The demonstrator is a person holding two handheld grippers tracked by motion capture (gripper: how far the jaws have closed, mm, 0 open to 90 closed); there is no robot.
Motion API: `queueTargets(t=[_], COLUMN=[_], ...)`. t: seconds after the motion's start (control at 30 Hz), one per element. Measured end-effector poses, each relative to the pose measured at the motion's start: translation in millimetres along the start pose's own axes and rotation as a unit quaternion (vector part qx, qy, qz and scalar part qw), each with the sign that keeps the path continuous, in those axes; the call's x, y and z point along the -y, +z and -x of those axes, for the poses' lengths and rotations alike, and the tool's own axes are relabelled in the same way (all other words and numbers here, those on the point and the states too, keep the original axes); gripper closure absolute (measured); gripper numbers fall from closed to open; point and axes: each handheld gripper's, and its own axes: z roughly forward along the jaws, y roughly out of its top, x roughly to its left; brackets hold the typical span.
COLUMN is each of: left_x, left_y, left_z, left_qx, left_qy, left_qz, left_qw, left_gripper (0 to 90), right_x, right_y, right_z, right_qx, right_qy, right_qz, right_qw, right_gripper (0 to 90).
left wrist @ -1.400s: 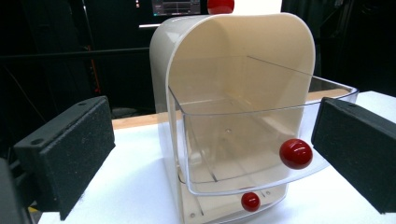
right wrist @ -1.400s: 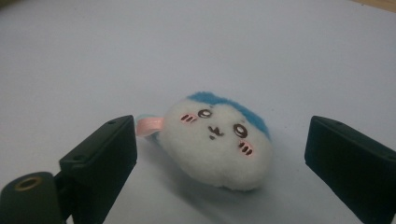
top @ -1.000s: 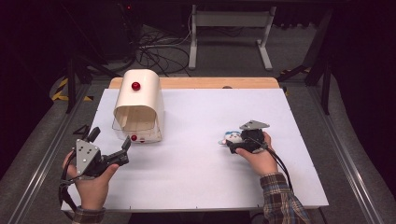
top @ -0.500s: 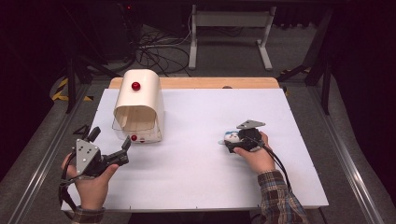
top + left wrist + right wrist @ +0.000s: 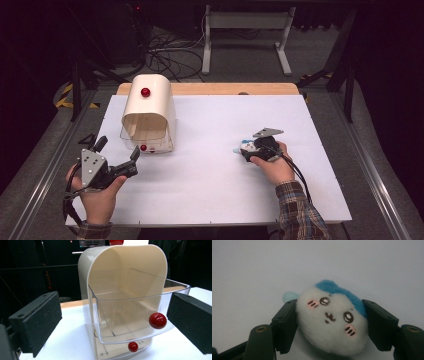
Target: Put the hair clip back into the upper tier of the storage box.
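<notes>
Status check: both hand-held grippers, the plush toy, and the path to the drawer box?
Right hand-held gripper just closed on plush toy. Left hand-held gripper open, facing drawer box, clear drawer pulled out. White table between them bare.

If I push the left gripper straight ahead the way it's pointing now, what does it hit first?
Most likely the clear drawer pulled out of the cream box: it sits dead ahead of the open left gripper, its red knob nearest. How far off is unclear.

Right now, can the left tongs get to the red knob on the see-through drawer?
Probably yes. The left tongs are open and point straight at the clear drawer, and its red knob faces them with nothing in between. The drawer already sticks out of the cream box.
</notes>
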Motion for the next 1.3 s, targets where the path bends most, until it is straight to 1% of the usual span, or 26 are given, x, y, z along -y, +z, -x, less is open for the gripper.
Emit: queueTargets(t=[0.1, 0.23, 0.27, 0.3, 0.4, 0.43, 0.47, 0.57, 0.6, 0.67, 0.83, 0.93, 1.07, 1.1, 1.13, 1.27, 1.3], left_x=[-0.2, -0.3, -0.1, -0.1, 0.0, -0.1, -0.1, -0.1, 0.0, -0.1, -0.7, -1.2, -1.1, -1.2, -1.3, -1.4, -1.4], left_y=[-0.1, -0.1, 0.0, 0.0, 0.5, 0.5, 0.7, 0.7, 0.7, 0.7, 0.5, 0.1, 0.3, 0.3, 0.3, 0.3, 0.3], left_z=[-0.3, -0.7, -0.2, -0.2, 0.9, 1.2, 1.5, 1.3, 1.3, 1.4, 1.6, 1.4, 1.7, 1.7, 1.7, 2.4, 2.4], left_qx=[0.000, -0.001, -0.001, -0.001, 0.001, 0.001, 0.000, 0.000, -0.001, 0.000, 0.000, 0.000, 0.000, 0.000, 0.001, 0.002, 0.002], left_qy=[0.000, 0.000, 0.000, 0.000, 0.001, 0.002, 0.002, 0.002, 0.002, 0.002, 0.003, 0.003, 0.003, 0.004, 0.005, 0.006, 0.006], left_qz=[0.000, 0.001, 0.000, 0.000, 0.001, 0.002, 0.002, 0.001, 0.001, 0.001, 0.001, 0.001, 0.001, 0.000, 0.000, 0.001, 0.001], left_qw=[1.0000, 1.0000, 1.0000, 1.0000, 1.0000, 1.0000, 1.0000, 1.0000, 1.0000, 1.0000, 1.0000, 1.0000, 1.0000, 1.0000, 1.0000, 1.0000, 1.0000], left_gripper=[0.4, 0.4, 0.4, 0.4, 0.5, 0.5, 0.5, 0.5, 0.5, 0.5, 0.5, 0.5, 0.5, 0.5, 0.5, 0.5, 0.5], right_x=[-1.0, -3.5, -5.6, -5.6, -9.0, -9.0, -10.7, -12.3, -14.0, -15.6, -17.3, -18.8, -23.1, -23.1, -26.6, -35.2, -35.2], right_y=[-2.8, -8.1, -12.0, -12.0, -18.1, -18.1, -20.7, -23.1, -25.3, -27.7, -30.8, -34.3, -39.9, -39.9, -43.8, -50.9, -50.9], right_z=[-0.2, -2.5, -4.5, -4.5, -8.0, -8.0, -10.1, -12.0, -13.4, -14.2, -14.5, -15.6, -20.5, -20.5, -24.1, -31.7, -31.7], right_qx=[0.004, 0.000, 0.001, 0.001, 0.003, 0.003, 0.003, 0.004, 0.004, 0.005, 0.008, 0.011, 0.012, 0.012, 0.011, 0.011, 0.011], right_qy=[-0.001, 0.000, -0.005, -0.005, -0.011, -0.011, -0.014, -0.015, -0.016, -0.018, -0.017, -0.016, -0.022, -0.022, -0.026, -0.039, -0.039], right_qz=[0.007, 0.020, 0.027, 0.027, 0.043, 0.043, 0.051, 0.057, 0.065, 0.072, 0.079, 0.091, 0.109, 0.109, 0.118, 0.139, 0.139], right_qw=[1.0000, 0.9998, 0.9996, 0.9996, 0.9990, 0.9990, 0.9986, 0.9982, 0.9977, 0.9973, 0.9967, 0.9956, 0.9938, 0.9938, 0.9927, 0.9894, 0.9894], right_gripper=[35.0, 35.4, 35.6, 35.6, 35.8, 35.8, 35.9, 35.9, 35.9, 35.9, 35.9, 35.9, 35.8, 35.8, 35.8, 35.8, 35.8])
